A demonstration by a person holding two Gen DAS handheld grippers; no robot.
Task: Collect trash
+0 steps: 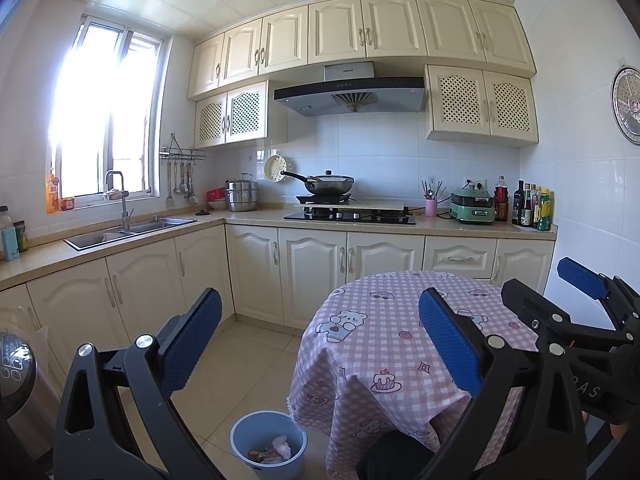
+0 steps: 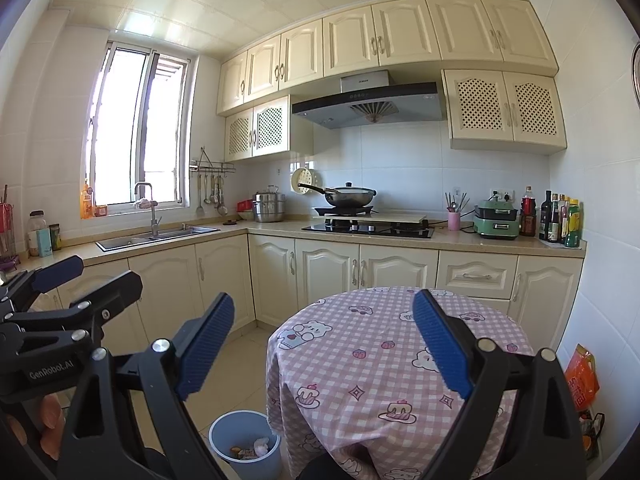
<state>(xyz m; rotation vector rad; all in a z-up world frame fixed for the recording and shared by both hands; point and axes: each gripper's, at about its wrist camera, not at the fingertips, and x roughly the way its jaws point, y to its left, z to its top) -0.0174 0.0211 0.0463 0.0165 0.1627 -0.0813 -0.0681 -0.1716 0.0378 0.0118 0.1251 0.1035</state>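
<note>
A blue trash bin [image 1: 268, 446] stands on the tiled floor left of a round table, with crumpled white and orange trash [image 1: 274, 453] inside. It also shows in the right wrist view [image 2: 245, 445]. The round table [image 1: 400, 320] has a pink checked cloth with bear prints; I see no loose trash on it. My left gripper [image 1: 320, 344] is open and empty, held above the floor and table edge. My right gripper [image 2: 324, 344] is open and empty above the table [image 2: 384, 360]. Each gripper shows at the edge of the other's view.
Cream kitchen cabinets [image 1: 312, 272] run along the back and left, with a sink [image 1: 128, 232], a hob with a wok [image 1: 330, 186], a green appliance [image 1: 472, 208] and bottles [image 1: 532, 208]. An orange bag [image 2: 582, 380] lies on the floor right of the table. An appliance [image 1: 16, 376] stands at the left.
</note>
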